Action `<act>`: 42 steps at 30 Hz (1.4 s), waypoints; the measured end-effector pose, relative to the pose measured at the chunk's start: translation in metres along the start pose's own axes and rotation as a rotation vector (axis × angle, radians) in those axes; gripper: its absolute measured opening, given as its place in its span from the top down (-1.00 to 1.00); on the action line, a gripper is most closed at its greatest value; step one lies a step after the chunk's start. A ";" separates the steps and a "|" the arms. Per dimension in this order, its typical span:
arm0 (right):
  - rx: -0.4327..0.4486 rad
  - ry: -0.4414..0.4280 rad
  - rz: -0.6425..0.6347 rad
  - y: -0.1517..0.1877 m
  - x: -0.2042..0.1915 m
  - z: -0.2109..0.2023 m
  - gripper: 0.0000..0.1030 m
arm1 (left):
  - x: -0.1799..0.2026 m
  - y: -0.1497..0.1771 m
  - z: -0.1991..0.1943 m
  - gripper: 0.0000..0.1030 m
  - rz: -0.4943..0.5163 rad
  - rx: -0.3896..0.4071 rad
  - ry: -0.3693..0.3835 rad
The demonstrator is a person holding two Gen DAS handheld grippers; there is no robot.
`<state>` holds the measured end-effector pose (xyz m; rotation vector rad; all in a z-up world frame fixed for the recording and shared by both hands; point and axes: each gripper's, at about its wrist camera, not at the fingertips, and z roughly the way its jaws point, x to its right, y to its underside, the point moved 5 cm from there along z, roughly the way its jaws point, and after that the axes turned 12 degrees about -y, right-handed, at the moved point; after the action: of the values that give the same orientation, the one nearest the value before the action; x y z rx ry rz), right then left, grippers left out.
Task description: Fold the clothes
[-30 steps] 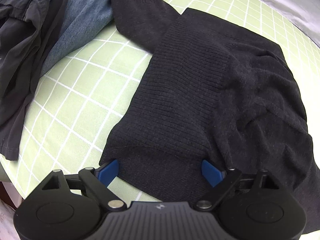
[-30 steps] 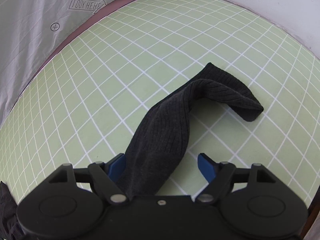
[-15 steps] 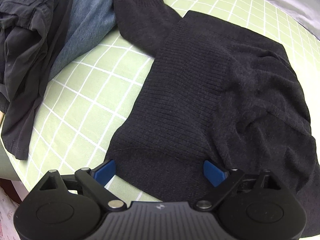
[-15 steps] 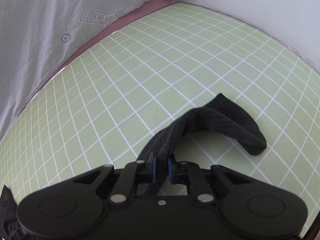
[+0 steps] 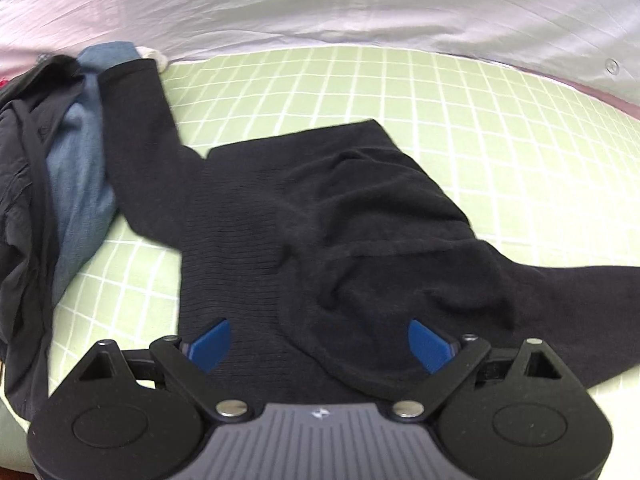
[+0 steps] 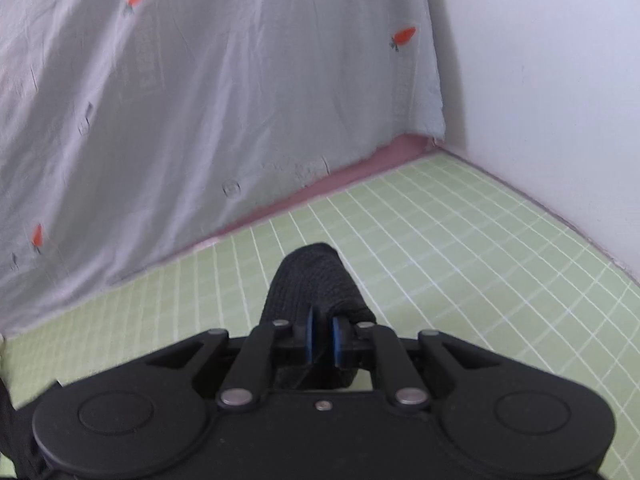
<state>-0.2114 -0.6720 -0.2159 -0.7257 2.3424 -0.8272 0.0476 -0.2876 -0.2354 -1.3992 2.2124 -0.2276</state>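
Observation:
A black knit sweater (image 5: 320,220) lies spread on the green checked mat (image 5: 500,140), one sleeve reaching up left (image 5: 136,140), the other running off to the right (image 5: 580,300). My left gripper (image 5: 320,344) is open, its blue pads on either side of the sweater's near edge, over the fabric. My right gripper (image 6: 322,340) is shut on the sweater's sleeve cuff (image 6: 316,280) and holds it lifted above the mat (image 6: 460,260); the cuff sticks up past the fingers.
A pile of dark clothes (image 5: 24,200) and a blue denim piece (image 5: 76,200) lies at the mat's left. A pale sheet with carrot prints (image 6: 200,100) hangs behind the mat, and a white wall (image 6: 540,80) bounds it on the right.
My right gripper closed on the sleeve cuff and lifted it off the mat, tilting upward. My left gripper, still open, pulled up and back over the sweater's hem.

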 end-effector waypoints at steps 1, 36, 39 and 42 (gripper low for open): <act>-0.092 0.037 -0.003 0.013 0.009 0.012 0.67 | 0.010 0.003 0.003 -0.85 0.028 -0.011 0.009; -0.059 0.232 -0.277 -0.033 0.051 0.055 0.86 | 0.044 0.016 0.040 -1.00 0.132 -0.167 -0.070; -0.092 0.193 -0.187 -0.026 0.055 0.065 0.10 | 0.043 0.017 0.041 -1.00 0.123 -0.170 -0.059; -0.143 0.181 -0.074 -0.006 0.065 0.075 -0.18 | 0.040 0.017 0.043 -1.00 0.098 -0.179 -0.040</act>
<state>-0.2069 -0.7466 -0.2813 -0.8315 2.5712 -0.7923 0.0416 -0.3098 -0.2919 -1.3693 2.3077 0.0334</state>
